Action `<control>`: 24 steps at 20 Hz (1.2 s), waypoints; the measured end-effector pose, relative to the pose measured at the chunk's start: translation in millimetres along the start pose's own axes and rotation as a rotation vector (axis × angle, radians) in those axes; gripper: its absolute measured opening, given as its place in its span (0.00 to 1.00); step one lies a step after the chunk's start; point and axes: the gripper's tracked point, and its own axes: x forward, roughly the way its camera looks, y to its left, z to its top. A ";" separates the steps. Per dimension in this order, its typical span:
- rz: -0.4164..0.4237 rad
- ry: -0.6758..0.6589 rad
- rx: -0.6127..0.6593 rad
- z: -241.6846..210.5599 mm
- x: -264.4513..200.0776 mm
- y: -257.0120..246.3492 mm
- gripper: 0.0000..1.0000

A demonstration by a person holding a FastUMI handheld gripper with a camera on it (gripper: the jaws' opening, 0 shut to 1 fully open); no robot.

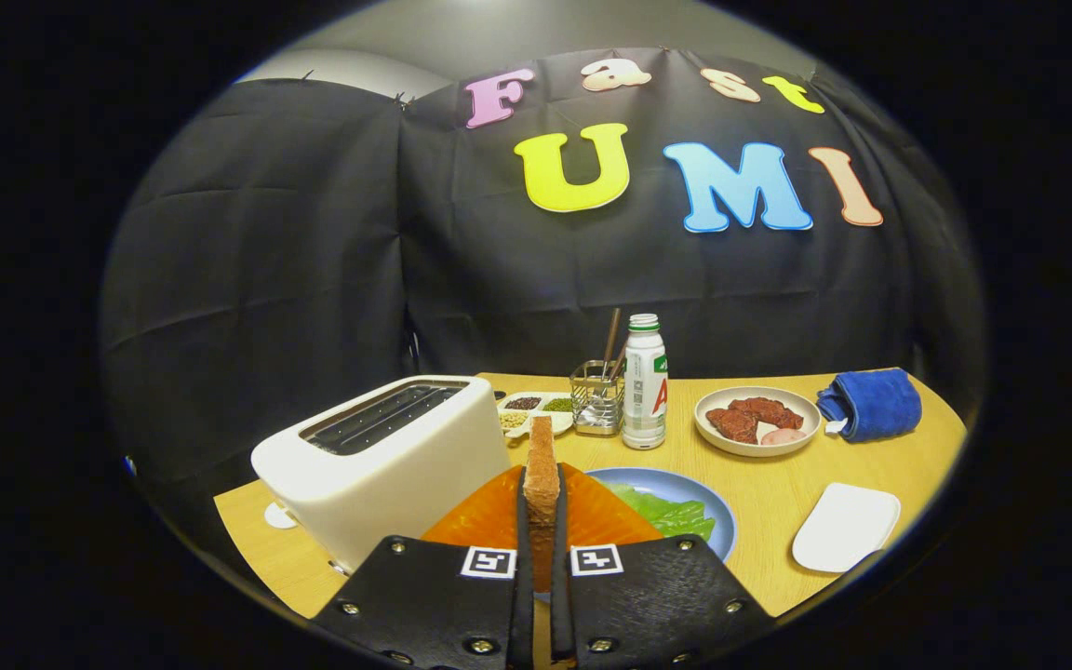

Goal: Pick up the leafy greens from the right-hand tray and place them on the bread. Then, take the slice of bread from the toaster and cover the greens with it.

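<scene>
Bright, even overhead light; sharp centre; strong fisheye bending at the edges

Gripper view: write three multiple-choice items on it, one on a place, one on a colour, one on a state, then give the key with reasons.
1. Where do the greens lie?
A. on the blue plate
B. in the toaster
C. on the white tray

2. What colour is the folded cloth beside the plate of meat?
A. red
B. blue
C. yellow

3. What is the gripper doing?
A. open, holding nothing
B. shut on the bottle
C. shut on the bread slice

Key: 1 A, the green leaves rest on the blue plate just ahead of the fingers. 2 B, the cloth at the table's far edge is blue. 3 C, both fingers press the upright slice on edge between them, and the bottle stands far beyond.
</scene>
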 end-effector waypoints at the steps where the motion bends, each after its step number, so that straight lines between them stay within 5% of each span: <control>1: 0.005 -0.002 -0.001 -0.8 0.5 1.2 0.07; 12: -0.055 0.037 -0.132 -22.9 14.5 -38.9 0.08; 24: -0.147 0.107 -0.174 -40.5 20.3 -79.2 0.22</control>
